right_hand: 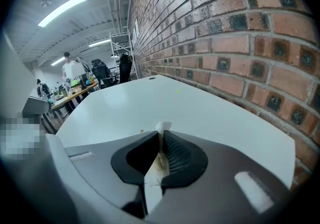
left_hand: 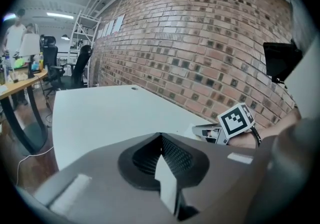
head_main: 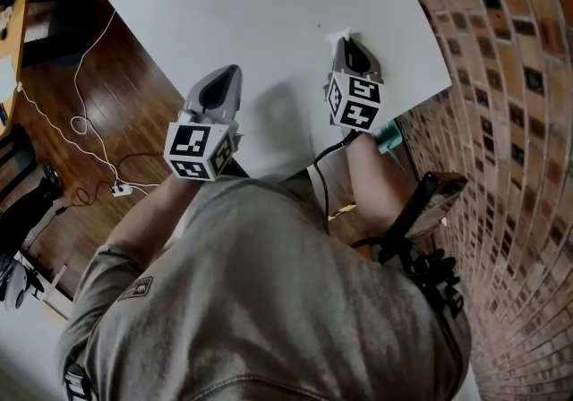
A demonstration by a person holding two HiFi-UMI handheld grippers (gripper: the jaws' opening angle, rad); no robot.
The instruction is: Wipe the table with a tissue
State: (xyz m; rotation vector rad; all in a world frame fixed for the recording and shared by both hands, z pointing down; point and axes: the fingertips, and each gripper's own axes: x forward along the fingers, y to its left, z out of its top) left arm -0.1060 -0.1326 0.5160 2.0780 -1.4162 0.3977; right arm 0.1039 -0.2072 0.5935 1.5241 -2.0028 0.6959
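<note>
A white table (head_main: 269, 5) spreads out in front of me. My right gripper (head_main: 344, 38) rests low on it near the right edge, shut on a small white tissue (head_main: 343, 32) that pokes out past its tips. In the right gripper view the tissue (right_hand: 162, 128), stained brownish lower down, is pinched between the jaws of the right gripper (right_hand: 161, 134). A tiny crumb (right_hand: 141, 131) lies just left of it. My left gripper (head_main: 231, 71) hovers by the table's near edge, shut with nothing in it. The left gripper (left_hand: 160, 135) sees the right gripper (left_hand: 207, 132) off to its right.
A brick wall (head_main: 501, 77) runs close along the table's right side. Left of the table is wooden floor (head_main: 89, 77) with a white cable (head_main: 81, 122). A greenish speck (right_hand: 177, 90) marks the far tabletop. Desks, chairs and people (right_hand: 70, 70) are far behind.
</note>
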